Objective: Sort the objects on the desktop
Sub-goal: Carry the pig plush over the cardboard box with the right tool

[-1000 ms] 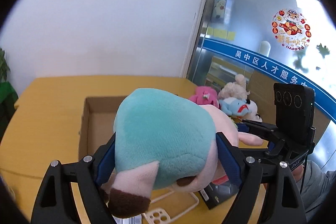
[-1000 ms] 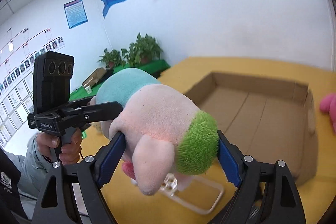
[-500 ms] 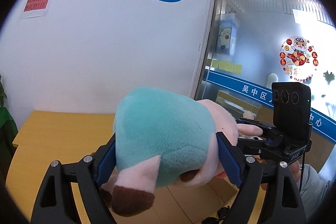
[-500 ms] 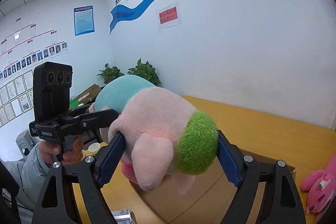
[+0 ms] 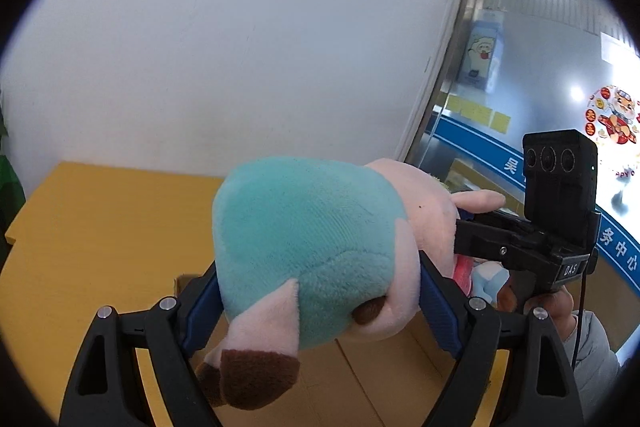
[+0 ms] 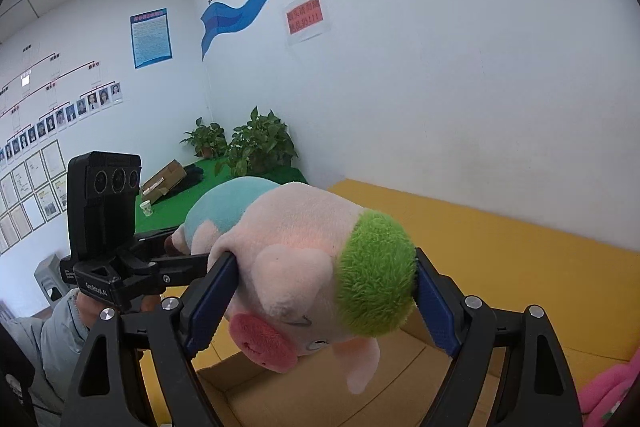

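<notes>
Both claws grasp the plush pig (image 5: 308, 247): the left claw (image 5: 320, 291) clamps its teal body, the right claw (image 6: 320, 291) its pink head. Beneath lies the cardboard box (image 6: 304, 399) on the yellow bench (image 5: 96, 219); a pink plush (image 6: 612, 387) sits at 4 o'clock.

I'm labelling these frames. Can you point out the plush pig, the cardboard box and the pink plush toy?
plush pig (image 6: 304, 267): right wrist view, on its pink cheek.
cardboard box (image 6: 280, 395): right wrist view, on its bare floor.
pink plush toy (image 6: 608, 387): right wrist view, on its body at the frame edge.
</notes>
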`<state>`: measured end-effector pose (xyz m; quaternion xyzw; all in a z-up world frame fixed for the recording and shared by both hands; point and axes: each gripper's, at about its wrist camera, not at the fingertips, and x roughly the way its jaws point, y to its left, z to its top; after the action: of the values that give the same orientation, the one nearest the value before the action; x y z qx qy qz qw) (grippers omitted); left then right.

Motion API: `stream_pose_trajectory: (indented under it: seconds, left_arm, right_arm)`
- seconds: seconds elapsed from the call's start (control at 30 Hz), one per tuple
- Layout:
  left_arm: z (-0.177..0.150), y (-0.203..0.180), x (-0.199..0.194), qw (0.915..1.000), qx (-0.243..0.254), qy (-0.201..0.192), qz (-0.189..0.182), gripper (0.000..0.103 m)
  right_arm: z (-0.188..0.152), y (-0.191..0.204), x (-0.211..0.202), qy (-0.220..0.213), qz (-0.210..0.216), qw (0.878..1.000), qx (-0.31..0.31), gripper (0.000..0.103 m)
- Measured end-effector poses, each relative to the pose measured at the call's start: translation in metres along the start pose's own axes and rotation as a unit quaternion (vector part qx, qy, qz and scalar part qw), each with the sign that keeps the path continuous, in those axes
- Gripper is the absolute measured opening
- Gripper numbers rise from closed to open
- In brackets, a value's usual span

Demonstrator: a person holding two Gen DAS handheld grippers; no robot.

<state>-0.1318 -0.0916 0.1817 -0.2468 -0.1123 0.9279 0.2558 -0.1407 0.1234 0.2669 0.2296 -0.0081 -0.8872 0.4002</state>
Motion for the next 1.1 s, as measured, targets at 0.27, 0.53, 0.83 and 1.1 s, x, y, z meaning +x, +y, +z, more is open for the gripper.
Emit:
stream_pose_trajectory:
  seconds: [0.27,0.53,0.83,1.1]
  left_arm:
    - [-0.028,0.06,0.079,0.9926,-0.081,0.074,0.053,0.086]
    - [-0.065,0.114,0.147,0.9698,-0.135,0.172,0.108,0.086]
    - [-0.061,0.103,0.15,0.9592,-0.102,0.207,0.163,0.09]
    - [-0.058,0.099,0.156,0.9617,-0.083,0.205,0.161,0.091]
  right_arm:
    - [-0.051,-0.075,0.099,0.052,0.022,0.994,0.092,0.083]
    - [-0.127,-0.152,0.191,0.112,0.018,0.963,0.244,0.083]
    - [-0.158,-0.177,0.222,0.164,-0.028,0.934,0.317,0.089]
    - [-0.151,-0.155,0.214,0.185,-0.045,0.937,0.292,0.098]
